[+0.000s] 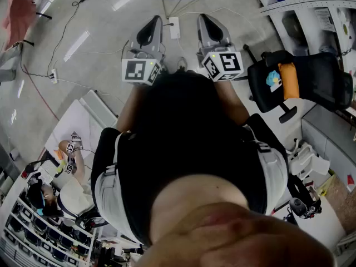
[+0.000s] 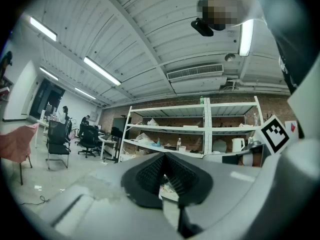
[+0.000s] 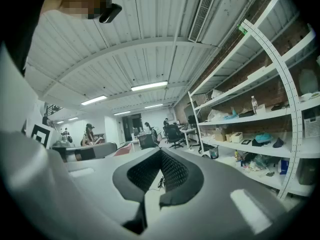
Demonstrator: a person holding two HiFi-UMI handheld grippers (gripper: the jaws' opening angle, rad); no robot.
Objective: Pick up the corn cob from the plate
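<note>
The left gripper [image 2: 165, 155] and the right gripper [image 3: 160, 152] are both closed on nothing, held level before the person [image 1: 189, 138] as if merely waiting, with floor [image 1: 100, 65] below and neither corn cob nor plate in any view.

Two tools stand side by side, the left tool [image 1: 156, 20] and the right tool [image 1: 203, 18], each with one marker cube: the left cube [image 1: 140, 70], the right cube [image 1: 223, 64]. One black chair [image 1: 320, 79] sits at the right, holding one orange item [image 1: 288, 80] and one blue item [image 1: 272, 79]. One white shelf rack [image 3: 235, 119] lines the right wall. One red cloth [image 1: 19, 10] hangs far off at the left.
</note>
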